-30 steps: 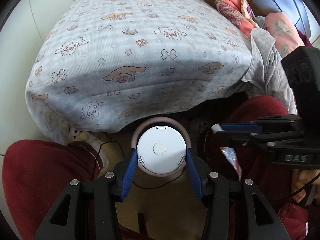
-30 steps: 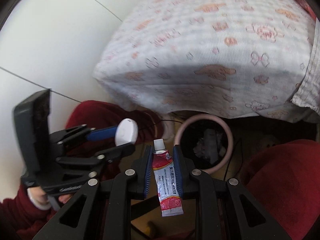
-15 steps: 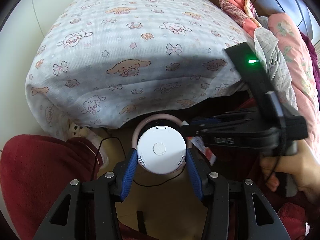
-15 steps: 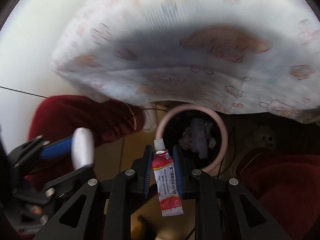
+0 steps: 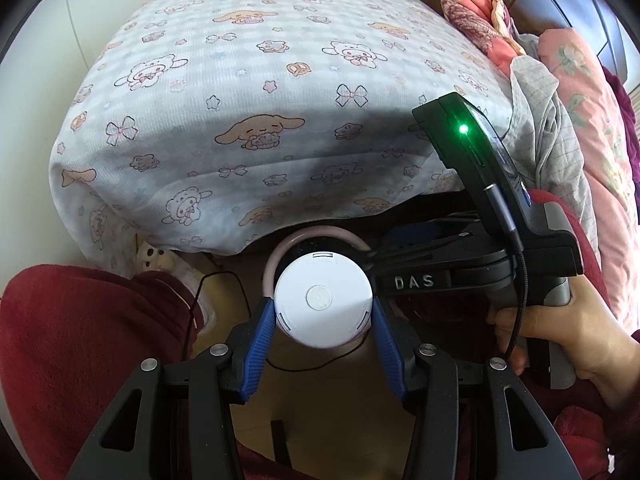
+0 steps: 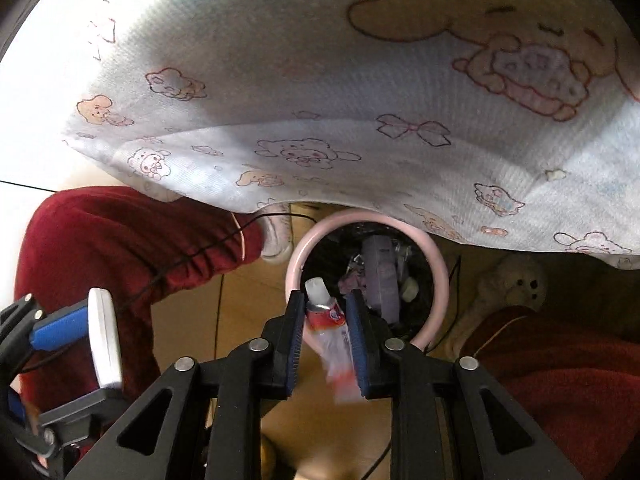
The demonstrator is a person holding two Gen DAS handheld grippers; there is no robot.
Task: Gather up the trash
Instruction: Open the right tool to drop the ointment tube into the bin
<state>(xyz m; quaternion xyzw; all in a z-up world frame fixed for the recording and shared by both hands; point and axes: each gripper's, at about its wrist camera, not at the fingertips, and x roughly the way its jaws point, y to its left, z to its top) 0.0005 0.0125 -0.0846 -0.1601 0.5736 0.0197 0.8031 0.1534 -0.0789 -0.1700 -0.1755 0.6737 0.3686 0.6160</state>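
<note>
A bed (image 5: 256, 92) fills most of both views, covered by a pale checked sheet printed with cartoon puppies and bows; its edge hangs down over the floor. To the right on the bed lies a heap of pink floral bedding (image 5: 576, 92). The person's legs in dark red trousers (image 5: 80, 344) sit at either side of the lower frame.

On the tan floor just below the sheet's edge stands a round bin (image 6: 434, 276) with a pink rim, dark inside and already holding crumpled rubbish, including a pale lilac packet (image 6: 382, 276). A soft toy (image 6: 516, 280) lies on the floor just right of the bin.

The left gripper (image 5: 323, 320) is clamped on a round white lid (image 5: 322, 300), its blue-padded fingers pressing both sides, held in front of the bin's rim.

The right gripper (image 6: 326, 316) pinches a small red and white tube (image 6: 330, 320) with a white cap, cap pointing forward, directly over the near edge of the bin opening. The tube's lower end is blurred. The person's bare hand (image 5: 560, 328) grasps that gripper's handle.
</note>
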